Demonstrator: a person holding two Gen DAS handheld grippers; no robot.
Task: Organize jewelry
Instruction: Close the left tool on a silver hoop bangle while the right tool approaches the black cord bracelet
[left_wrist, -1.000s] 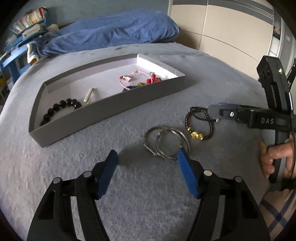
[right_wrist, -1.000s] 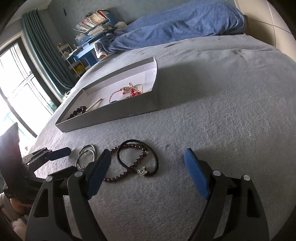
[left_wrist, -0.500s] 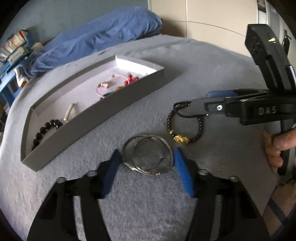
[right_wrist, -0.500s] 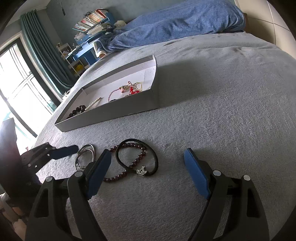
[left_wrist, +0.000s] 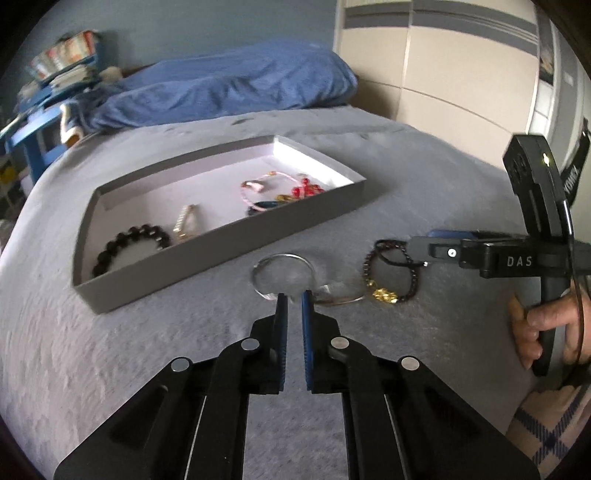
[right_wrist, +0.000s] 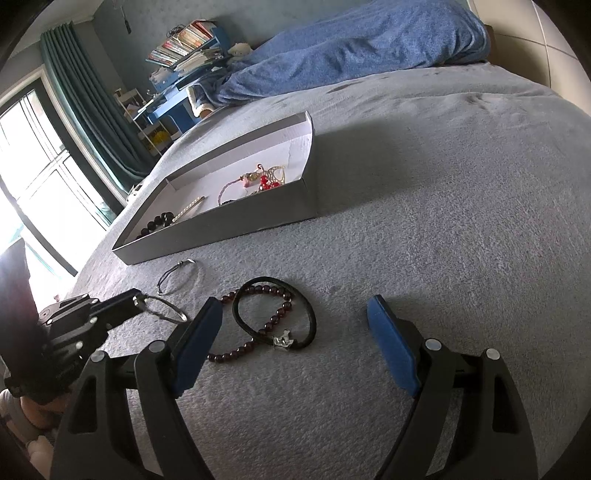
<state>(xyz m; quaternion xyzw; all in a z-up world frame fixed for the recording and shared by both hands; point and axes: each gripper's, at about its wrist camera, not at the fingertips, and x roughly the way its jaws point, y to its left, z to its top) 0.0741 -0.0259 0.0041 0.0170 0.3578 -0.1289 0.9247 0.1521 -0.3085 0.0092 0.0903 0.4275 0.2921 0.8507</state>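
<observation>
Left tool (left_wrist: 294, 300) pinching silver bangle (left_wrist: 282, 273); beaded bracelet (left_wrist: 391, 273) beside, tray (left_wrist: 229, 247) behind.

The left tongs (left_wrist: 294, 300) tilt down toward the bed (left_wrist: 406, 155), jaws just closed on a silver ring (right_wrist: 162, 309). The right tongs (right_wrist: 295, 325) hover jaws wide apart above the bed, right hand (left_wrist: 543, 328) gripping the handle.

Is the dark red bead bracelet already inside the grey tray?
No, the bead bracelet lies on the blanket in front of the open right tool, outside the tray.
</observation>
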